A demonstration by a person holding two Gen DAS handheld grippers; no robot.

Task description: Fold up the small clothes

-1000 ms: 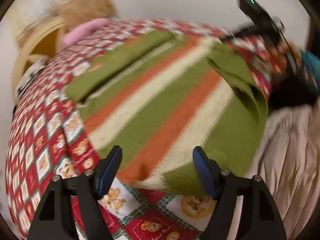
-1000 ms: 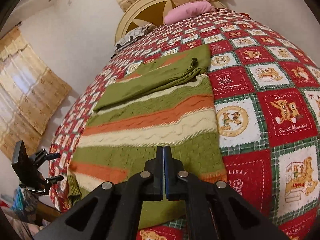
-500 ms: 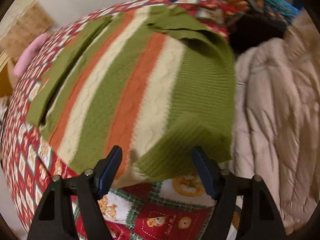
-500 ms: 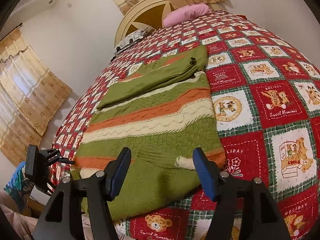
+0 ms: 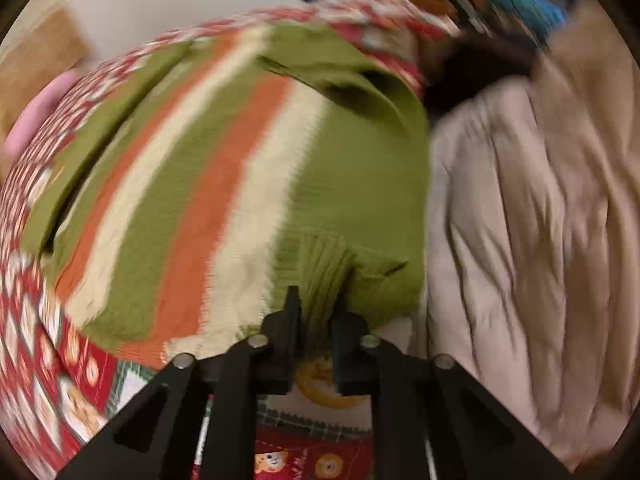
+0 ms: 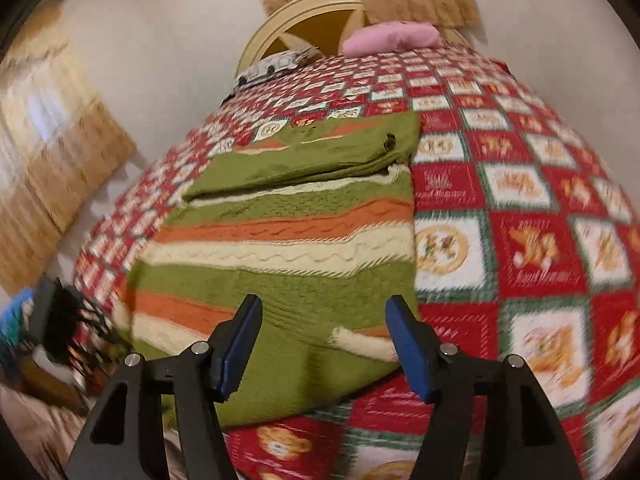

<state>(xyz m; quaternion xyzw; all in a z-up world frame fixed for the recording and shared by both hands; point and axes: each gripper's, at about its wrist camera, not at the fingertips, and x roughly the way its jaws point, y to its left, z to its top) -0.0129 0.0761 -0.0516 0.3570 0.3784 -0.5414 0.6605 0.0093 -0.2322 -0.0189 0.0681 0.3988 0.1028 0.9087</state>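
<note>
A striped knit sweater [image 6: 288, 240] — green, orange and cream bands — lies spread on a red-and-white patchwork quilt [image 6: 520, 208] covering the bed, and by the look of it the folding is partly done. One green sleeve [image 6: 316, 152] is already laid across the far edge of the body, its cuff near the sweater's right-hand corner in the right wrist view; in the left wrist view another green fold [image 5: 352, 76] lies over the far corner of the garment, though blur makes its exact shape hard to read. The left gripper [image 5: 316, 304] has its jaws drawn in on the ribbed green hem [image 5: 328, 268] at the sweater's near corner, a bunch of fabric pinched between them, just beside a beige puffy coat [image 5: 520, 220]. The right gripper [image 6: 324, 316] hovers over the near green edge with its blue-padded jaws spread wide and nothing between them. What seems left is the main fold — carrying the pinched hem across the body toward the far side, then squaring it up. A pink pillow [image 6: 392, 36] sits at the headboard [image 6: 304, 12], well apart from the work.
</note>
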